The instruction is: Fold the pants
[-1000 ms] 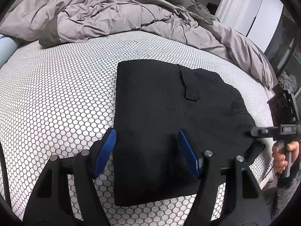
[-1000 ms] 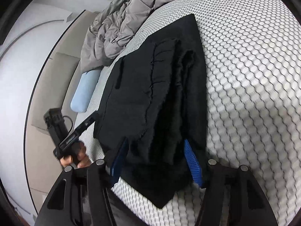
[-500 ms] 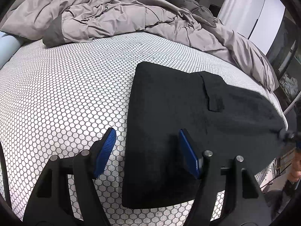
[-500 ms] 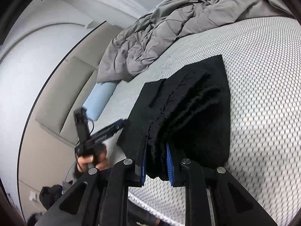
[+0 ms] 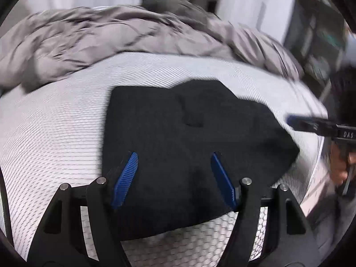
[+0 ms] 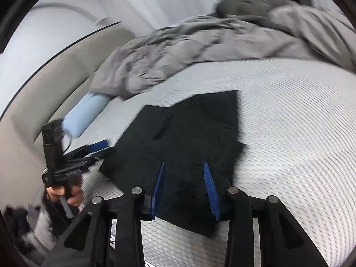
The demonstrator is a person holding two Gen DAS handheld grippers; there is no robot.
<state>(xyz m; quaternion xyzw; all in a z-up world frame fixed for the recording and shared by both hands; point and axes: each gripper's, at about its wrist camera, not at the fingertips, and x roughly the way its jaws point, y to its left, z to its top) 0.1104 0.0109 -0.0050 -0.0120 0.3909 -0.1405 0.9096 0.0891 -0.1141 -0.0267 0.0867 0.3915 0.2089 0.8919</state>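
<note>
A: Left wrist view. The left gripper (image 5: pixel 174 173) hangs over the near part of the folded black pants (image 5: pixel 178 138), jaws spread wide, nothing pinched between the blue pads (image 5: pixel 124 180). The pants lie flat on the white patterned mattress (image 5: pixel 55 129), close to its right edge.

B: Bedding behind?

A: A rumpled grey duvet (image 5: pixel 111 37) heaped along the far side of the mattress, apart from the pants. At the far right the right gripper (image 5: pixel 296 120) shows side-on, its blue tip just off the pants' right edge, a hand (image 5: pixel 340 162) on its grip. Picture is blurred.

B: Right wrist view?

A: The right gripper (image 6: pixel 184 184) sits above the near end of the pants (image 6: pixel 189 133). Its jaws have just been opening; the cloth lies below the pads (image 6: pixel 210 189), not squeezed by them. Released.

B: Other side?

A: The left gripper (image 6: pixel 98 148) at the pants' left edge, jaws apart, held by a hand (image 6: pixel 66 195). A pale blue pillow (image 6: pixel 84 115) lies beyond it, under the duvet's (image 6: pixel 200 40) end, on the mattress (image 6: pixel 289 122).
</note>
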